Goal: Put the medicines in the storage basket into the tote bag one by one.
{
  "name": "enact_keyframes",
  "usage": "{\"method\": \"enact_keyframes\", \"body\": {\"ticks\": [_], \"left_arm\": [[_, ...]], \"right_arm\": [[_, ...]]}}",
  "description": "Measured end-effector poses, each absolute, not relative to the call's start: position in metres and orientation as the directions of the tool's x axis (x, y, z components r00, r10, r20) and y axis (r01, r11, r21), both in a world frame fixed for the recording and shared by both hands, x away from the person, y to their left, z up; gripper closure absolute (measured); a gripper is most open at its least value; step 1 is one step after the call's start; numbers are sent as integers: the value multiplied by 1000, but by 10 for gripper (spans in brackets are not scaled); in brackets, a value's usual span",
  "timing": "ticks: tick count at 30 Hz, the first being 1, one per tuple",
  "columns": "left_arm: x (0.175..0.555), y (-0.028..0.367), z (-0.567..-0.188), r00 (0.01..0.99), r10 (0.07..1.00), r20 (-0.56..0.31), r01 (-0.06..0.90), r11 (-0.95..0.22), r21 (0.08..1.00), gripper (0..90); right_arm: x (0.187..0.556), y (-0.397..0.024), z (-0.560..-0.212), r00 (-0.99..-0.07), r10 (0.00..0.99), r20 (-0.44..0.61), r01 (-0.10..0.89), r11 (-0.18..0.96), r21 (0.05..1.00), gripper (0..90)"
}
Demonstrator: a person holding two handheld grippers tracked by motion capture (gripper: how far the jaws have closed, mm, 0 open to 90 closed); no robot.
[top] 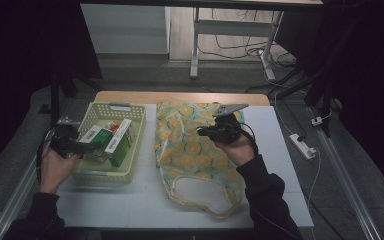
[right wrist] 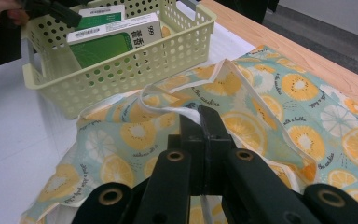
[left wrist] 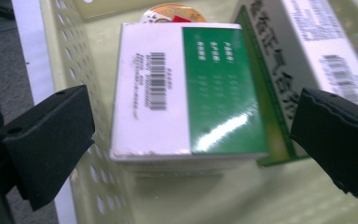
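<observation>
Pinching the white edge of one fruit-print bag (right wrist: 261,93), the right tool (right wrist: 200,122) has its jaws shut tight on the cloth. That bag lies flat mid-tabletop (top: 130,200). At nine o'clock sits one yellow basket (top: 130,112) with two green-and-white boxes (left wrist: 186,88) and one round tin (left wrist: 175,13). The left tool (left wrist: 191,135) hangs wide apart around the nearer box.

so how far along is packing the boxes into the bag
Early on. Done: the right tongs are shut on the fruit-print bag at its edge. In hand: the left tongs, open, straddle a green-and-white box in the basket. Left: every box still sits in the basket.
</observation>
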State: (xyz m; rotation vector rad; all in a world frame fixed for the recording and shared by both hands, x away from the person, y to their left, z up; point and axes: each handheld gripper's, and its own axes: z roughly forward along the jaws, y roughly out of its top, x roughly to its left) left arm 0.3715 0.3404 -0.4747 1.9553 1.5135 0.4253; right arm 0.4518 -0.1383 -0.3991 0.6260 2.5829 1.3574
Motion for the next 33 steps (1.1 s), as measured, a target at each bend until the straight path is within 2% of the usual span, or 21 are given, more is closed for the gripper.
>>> {"method": "enact_keyframes", "body": {"ticks": [6, 19, 29, 33], "left_arm": [[382, 340, -475, 294, 951, -99, 768, -173, 617, 0], [396, 336, -479, 327, 937, -119, 822, -220, 525, 3], [396, 332, -478, 348, 934, -77, 836, -273, 476, 14], [396, 332, -477, 350, 934, -77, 836, -274, 476, 56]], "right_arm": [[452, -140, -399, -898, 438, 48, 289, 504, 814, 895], [452, -140, -399, -898, 437, 49, 290, 504, 813, 895], [452, -140, -399, -900, 433, 48, 287, 507, 813, 895], [452, -140, -399, -900, 433, 49, 288, 507, 813, 895]]}}
